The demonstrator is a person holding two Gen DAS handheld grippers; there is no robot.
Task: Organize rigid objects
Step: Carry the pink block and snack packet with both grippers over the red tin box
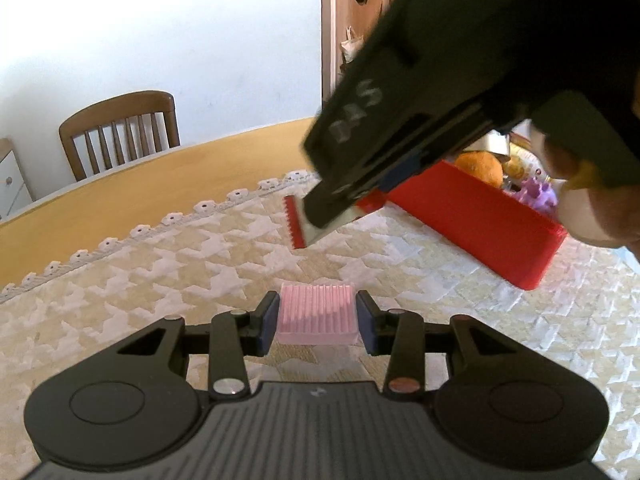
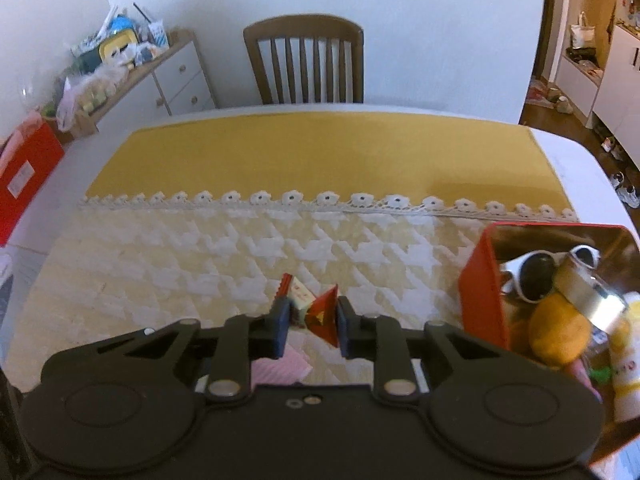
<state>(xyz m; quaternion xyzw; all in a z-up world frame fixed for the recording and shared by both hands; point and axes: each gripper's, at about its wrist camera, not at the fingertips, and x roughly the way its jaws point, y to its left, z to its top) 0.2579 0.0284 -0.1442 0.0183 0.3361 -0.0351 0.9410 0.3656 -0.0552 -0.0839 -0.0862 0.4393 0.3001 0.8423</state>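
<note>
My left gripper (image 1: 317, 314) is shut on a pink ribbed block (image 1: 317, 312), its pads pressing both sides just above the patterned cloth. My right gripper (image 2: 312, 320) is shut on a small red-and-white packet (image 2: 322, 314) with a serrated red edge. In the left wrist view the right gripper (image 1: 332, 216) reaches in from the upper right, and the packet (image 1: 296, 222) hangs from its tips above the cloth. In the right wrist view the pink block (image 2: 280, 366) shows low, behind the fingers. A red open box (image 2: 478, 280) stands to the right.
The red box (image 1: 480, 220) holds white sunglasses (image 2: 536, 272), an orange (image 2: 556, 332), a metal ring (image 2: 592, 296) and other small things. A wooden chair (image 2: 304, 60) stands beyond the far edge of the table (image 2: 320, 152). A cluttered sideboard (image 2: 160, 76) is at the far left.
</note>
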